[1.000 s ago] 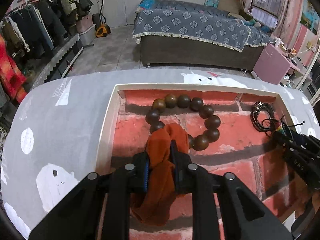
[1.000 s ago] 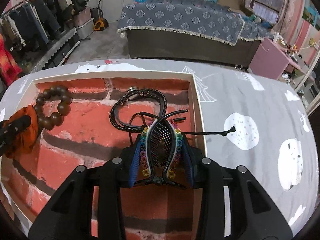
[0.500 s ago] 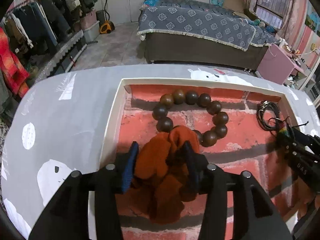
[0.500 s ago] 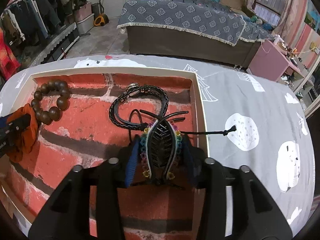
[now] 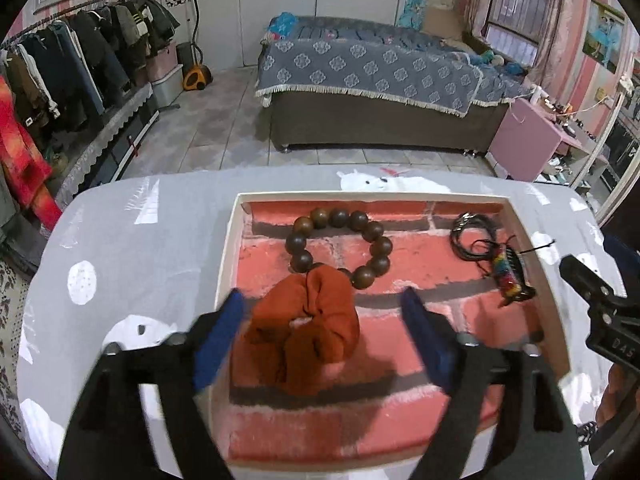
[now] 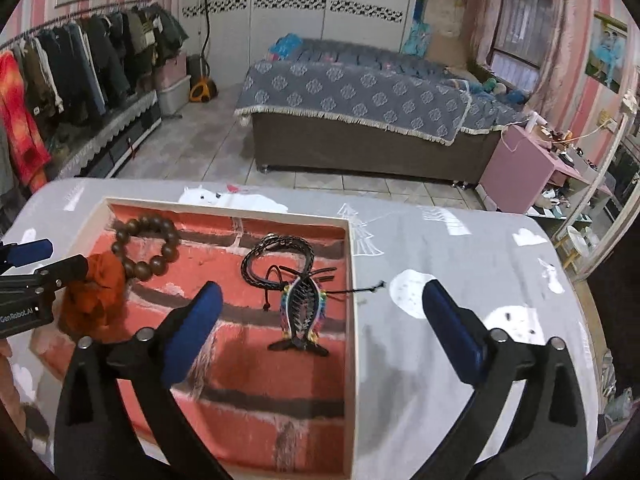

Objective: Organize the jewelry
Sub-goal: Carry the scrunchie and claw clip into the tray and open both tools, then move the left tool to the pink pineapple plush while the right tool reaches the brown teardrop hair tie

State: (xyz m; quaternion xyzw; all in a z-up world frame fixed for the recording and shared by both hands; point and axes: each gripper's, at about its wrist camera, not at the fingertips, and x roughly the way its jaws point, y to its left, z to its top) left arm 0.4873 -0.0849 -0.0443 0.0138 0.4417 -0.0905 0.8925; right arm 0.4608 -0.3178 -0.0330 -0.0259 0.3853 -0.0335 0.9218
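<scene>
A shallow white-rimmed tray [image 5: 226, 264] [image 6: 349, 320] with a red brick-pattern lining sits on the table. In it lie an orange scrunchie [image 5: 306, 332] [image 6: 94, 296], a brown wooden bead bracelet [image 5: 340, 246] [image 6: 146, 246], a black braided cord bracelet [image 5: 474, 236] [image 6: 278, 258] and a black hair clip with rainbow beads [image 5: 510, 278] [image 6: 302, 314]. My left gripper [image 5: 324, 316] is open, its blue pads either side of the scrunchie without touching it. My right gripper [image 6: 320, 306] is open above the hair clip, which lies free in the tray.
The table has a grey cloth with white bears and dots [image 5: 132, 240] [image 6: 460, 264]. Beyond it are a bed [image 5: 372, 80], a clothes rack [image 5: 60, 72] at left and a pink cabinet [image 6: 520, 164] at right.
Both grippers opened and drew back. The left let go of the scrunchie, the right let go of the hair clip; both items now lie in the tray.
</scene>
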